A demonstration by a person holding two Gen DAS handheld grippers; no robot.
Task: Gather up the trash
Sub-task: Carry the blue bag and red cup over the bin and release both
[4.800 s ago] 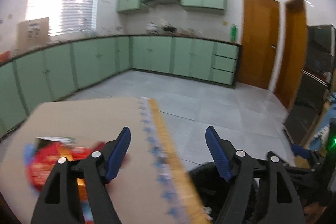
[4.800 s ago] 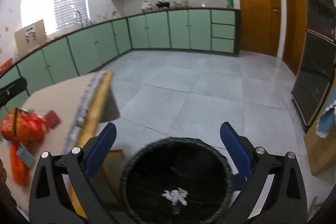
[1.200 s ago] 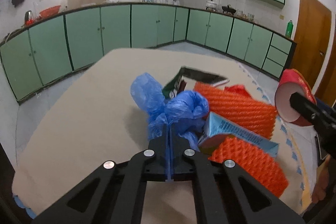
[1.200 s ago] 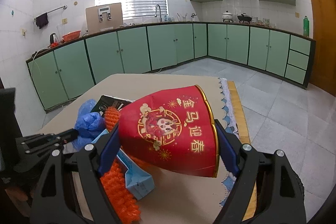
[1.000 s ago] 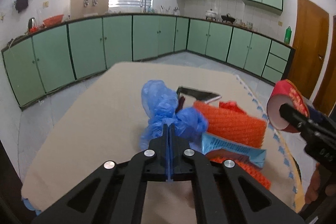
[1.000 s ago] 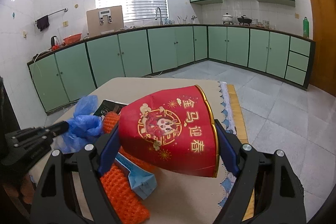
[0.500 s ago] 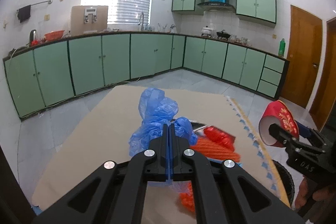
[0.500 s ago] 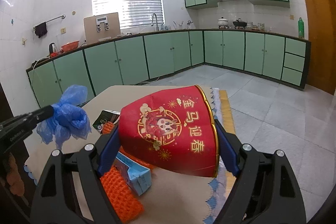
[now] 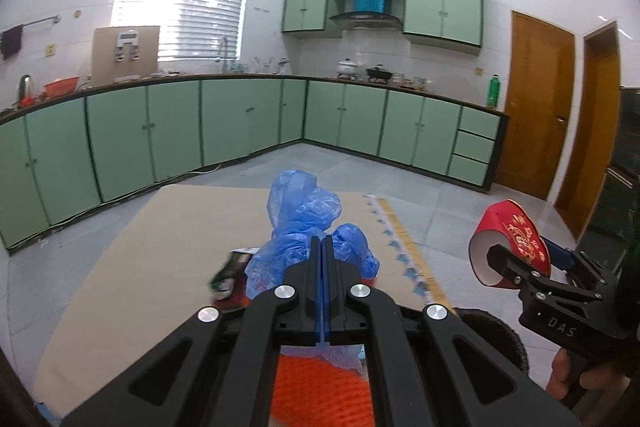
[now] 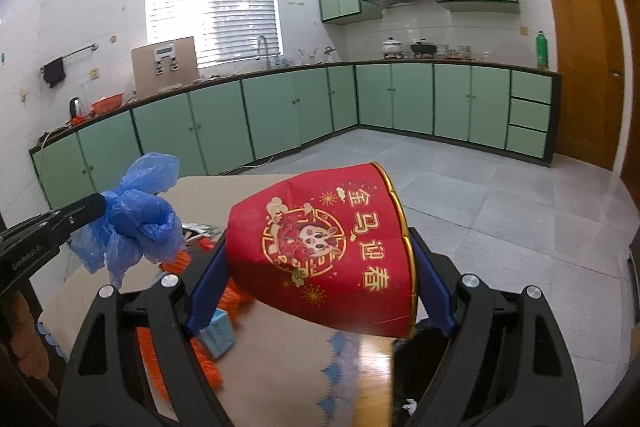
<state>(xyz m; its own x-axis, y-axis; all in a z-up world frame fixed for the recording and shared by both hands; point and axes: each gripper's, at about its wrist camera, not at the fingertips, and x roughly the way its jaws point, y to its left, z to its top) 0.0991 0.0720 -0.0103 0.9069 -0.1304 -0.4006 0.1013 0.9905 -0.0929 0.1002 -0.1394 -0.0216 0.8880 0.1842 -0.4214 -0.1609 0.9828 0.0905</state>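
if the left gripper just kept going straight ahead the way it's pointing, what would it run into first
Probably the beige table top. The left gripper, shut on the blue plastic bag, points forward and slightly down over the table's far part, which looks bare past the bag. Depth is unclear; it might clear the far edge and meet the floor.

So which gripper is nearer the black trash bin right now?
Right. The right gripper, clamping the red paper cup, is just above the black trash bin; the left gripper, pinching the blue plastic bag, is over the table.

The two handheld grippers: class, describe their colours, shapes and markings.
Both are black plastic, with angular cut-out arms and silver pivot bolts. The right gripper has blue finger pads and white "DAS" lettering in the left wrist view. The left gripper has slim, straight fingers.
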